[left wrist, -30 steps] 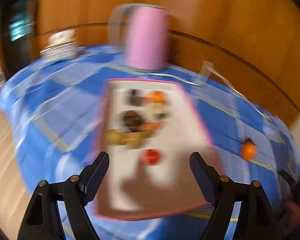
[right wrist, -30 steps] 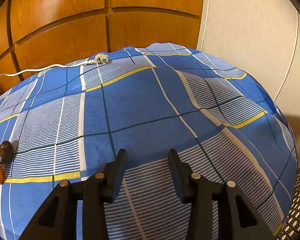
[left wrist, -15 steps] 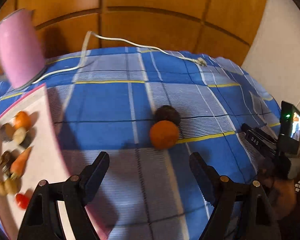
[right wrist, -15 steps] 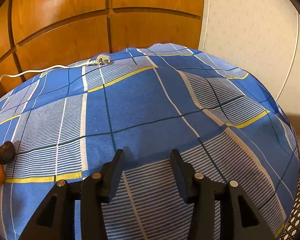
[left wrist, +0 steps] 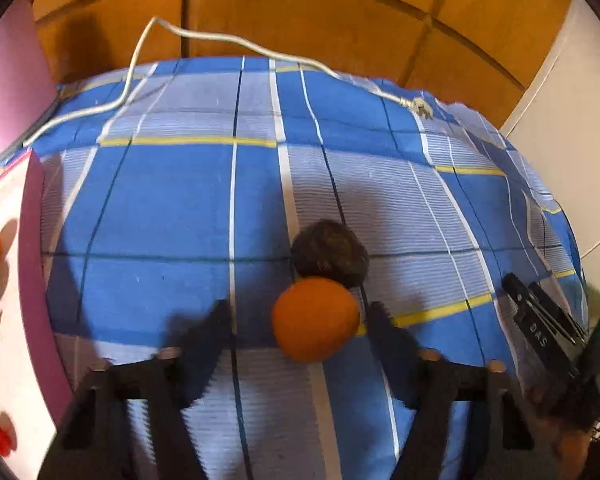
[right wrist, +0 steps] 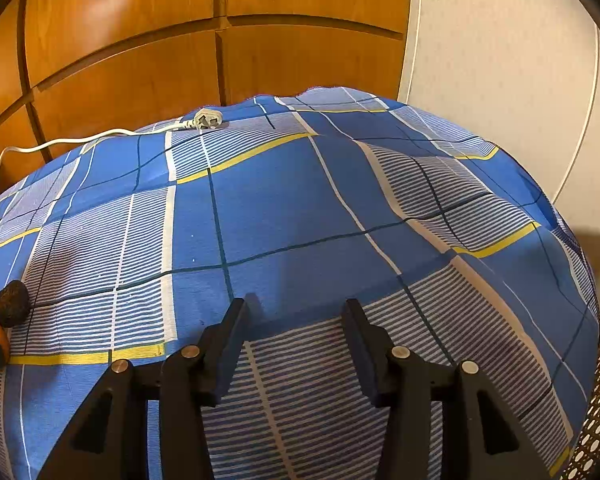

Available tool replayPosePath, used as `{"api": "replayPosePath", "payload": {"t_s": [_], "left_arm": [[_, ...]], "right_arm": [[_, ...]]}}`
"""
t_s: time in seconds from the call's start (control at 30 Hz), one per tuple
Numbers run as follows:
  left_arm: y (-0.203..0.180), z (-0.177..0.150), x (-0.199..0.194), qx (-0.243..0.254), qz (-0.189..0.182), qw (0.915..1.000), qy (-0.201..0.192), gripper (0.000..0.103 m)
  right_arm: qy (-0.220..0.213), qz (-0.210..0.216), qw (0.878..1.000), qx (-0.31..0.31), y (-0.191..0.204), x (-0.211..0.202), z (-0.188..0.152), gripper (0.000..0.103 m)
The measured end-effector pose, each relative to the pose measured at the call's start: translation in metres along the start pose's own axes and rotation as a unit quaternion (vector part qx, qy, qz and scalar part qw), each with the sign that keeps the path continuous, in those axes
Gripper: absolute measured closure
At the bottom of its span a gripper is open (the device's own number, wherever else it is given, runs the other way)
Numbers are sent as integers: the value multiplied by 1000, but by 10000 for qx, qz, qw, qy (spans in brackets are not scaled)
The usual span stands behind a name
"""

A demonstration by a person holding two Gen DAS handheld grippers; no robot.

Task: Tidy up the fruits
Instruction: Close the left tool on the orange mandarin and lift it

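The left gripper (left wrist: 300, 312) is closing around the orange fruit (left wrist: 315, 318) lying on the blue cloth (left wrist: 172, 208). The dark fruit (left wrist: 330, 254) is touching it and might get bumped away. The right gripper (right wrist: 296, 316) is hanging half open, holding nothing.

Checked cloth (right wrist: 284, 216) under right gripper (right wrist: 296, 316): woven, matt. Wall panels (right wrist: 140, 60) beyond: varnished wood, glossy. Gripper fingers (right wrist: 228, 340): matt black plastic.

Orange fruit (left wrist: 315, 319) touching dark, perhaps-wrinkled fruit (left wrist: 330, 253).
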State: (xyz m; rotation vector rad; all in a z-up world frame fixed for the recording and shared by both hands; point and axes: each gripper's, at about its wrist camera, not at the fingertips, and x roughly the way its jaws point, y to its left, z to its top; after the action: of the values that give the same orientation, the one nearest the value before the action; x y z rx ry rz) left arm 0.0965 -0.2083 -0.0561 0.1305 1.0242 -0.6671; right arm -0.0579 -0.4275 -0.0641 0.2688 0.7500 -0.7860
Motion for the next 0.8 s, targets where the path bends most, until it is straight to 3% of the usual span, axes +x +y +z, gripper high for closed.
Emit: {"api": "replayPosePath", "payload": {"t_s": [0.03,0.07,0.23,0.37,0.47,0.8], "left_arm": [[0,0,0,40,-132,9999,-13,61],[0,-1,-2,83,-202,9998,-46,62],[-10,-18,-12,453,-38,9988,-178,63],[-4,-34,-15,343,-285,9990,-66,61],[-14,-42,-18,692,-55,9974,-186,62],[-3,-55,-44,193,105,9993,-300,64]], "right_arm": [[-1,-4,10000,-3,0,0,0,53],[-1,-10,10000,-9,0,0,0,53],[-7,-23,10000,-23,1,0,0,53],[-10,-32,10000,-33,1,1,0,53],[-12,-43,10000,-40,1,1,0,53],[-18,-39,10000,-38,0,0,-1,53]]}}
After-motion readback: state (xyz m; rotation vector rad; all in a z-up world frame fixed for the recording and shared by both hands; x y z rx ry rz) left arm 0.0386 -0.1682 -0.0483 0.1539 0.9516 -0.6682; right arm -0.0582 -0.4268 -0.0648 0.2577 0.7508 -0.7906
